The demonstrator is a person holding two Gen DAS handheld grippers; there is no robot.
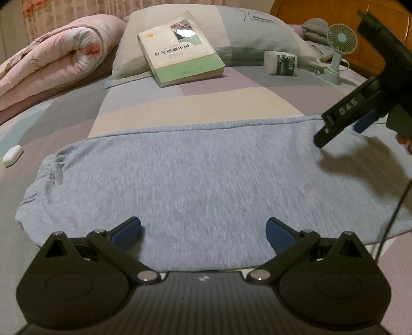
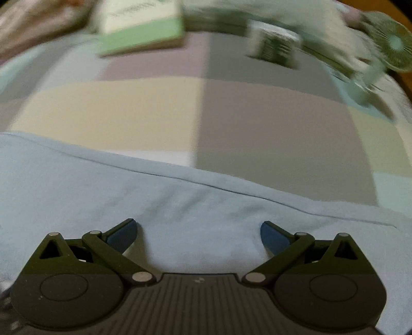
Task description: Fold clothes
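A light blue-grey garment point(image 1: 195, 180) lies spread flat across the patchwork bed sheet point(image 1: 231, 87), its gathered elastic end at the left point(image 1: 49, 165). My left gripper point(image 1: 203, 232) hovers open over the garment's near edge, nothing between its blue pads. In the left wrist view the right gripper point(image 1: 342, 128) comes in from the upper right, above the garment's far right corner. In the right wrist view, my right gripper point(image 2: 198, 234) stands open just above the same garment point(image 2: 128, 195), near its seamed far edge point(image 2: 231, 190). That view is motion-blurred.
On a pillow point(image 1: 231, 28) at the back leans a green and white book point(image 1: 180, 49). A white printed roll point(image 1: 282, 63), a small mint desk fan point(image 1: 340, 51), a rolled pink quilt point(image 1: 51, 59) and a white oval device point(image 1: 13, 154) lie around the bed. A wooden headboard point(image 1: 322, 13) stands at back right.
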